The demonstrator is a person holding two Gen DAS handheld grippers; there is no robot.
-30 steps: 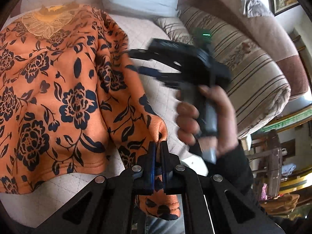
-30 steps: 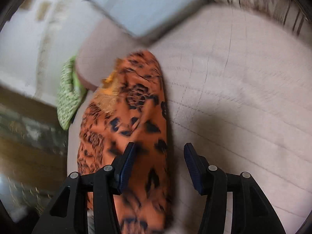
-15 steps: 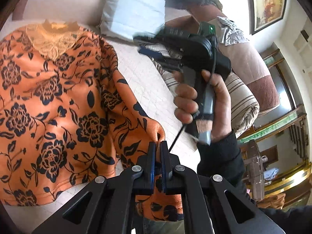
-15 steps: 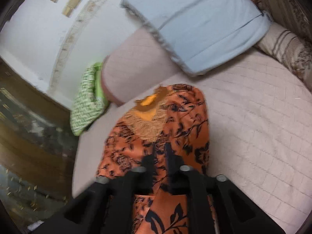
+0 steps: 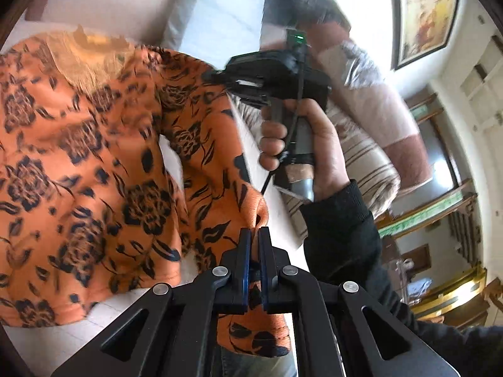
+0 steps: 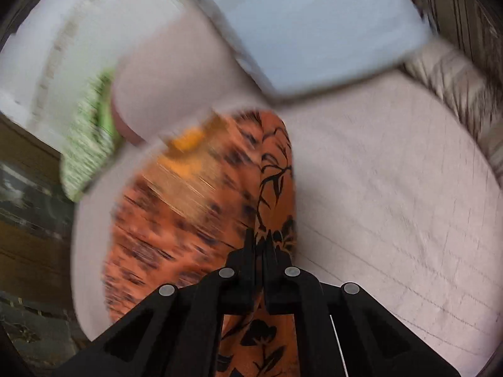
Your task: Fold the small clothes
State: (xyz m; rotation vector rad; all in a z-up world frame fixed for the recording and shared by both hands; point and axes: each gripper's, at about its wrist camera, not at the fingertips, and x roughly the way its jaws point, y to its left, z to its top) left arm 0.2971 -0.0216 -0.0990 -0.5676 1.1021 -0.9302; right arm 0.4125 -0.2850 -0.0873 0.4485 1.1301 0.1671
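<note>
An orange top with dark flowers [image 5: 94, 163] lies spread on a pale quilted sofa seat [image 6: 393, 188]. My left gripper [image 5: 255, 235] is shut on the cuff end of its sleeve, which hangs below the fingers. In the left wrist view my right gripper [image 5: 220, 78], held in a person's hand [image 5: 314, 144], pinches the sleeve higher up near the shoulder. The right wrist view shows my right gripper [image 6: 260, 238] shut on a fold of the orange top [image 6: 276, 182], lifted off the seat. Both views are blurred by motion.
A light blue cushion [image 6: 314, 25] leans on the sofa back. A striped cushion [image 5: 361, 157] sits to the right, and a green patterned cushion [image 6: 91, 138] at the sofa's left end. A framed picture [image 5: 421, 12] hangs on the wall.
My right gripper, open over the sleeve a second ago, has shut on the fabric and risen with it. My left gripper kept its hold on the cuff and lifted it.
</note>
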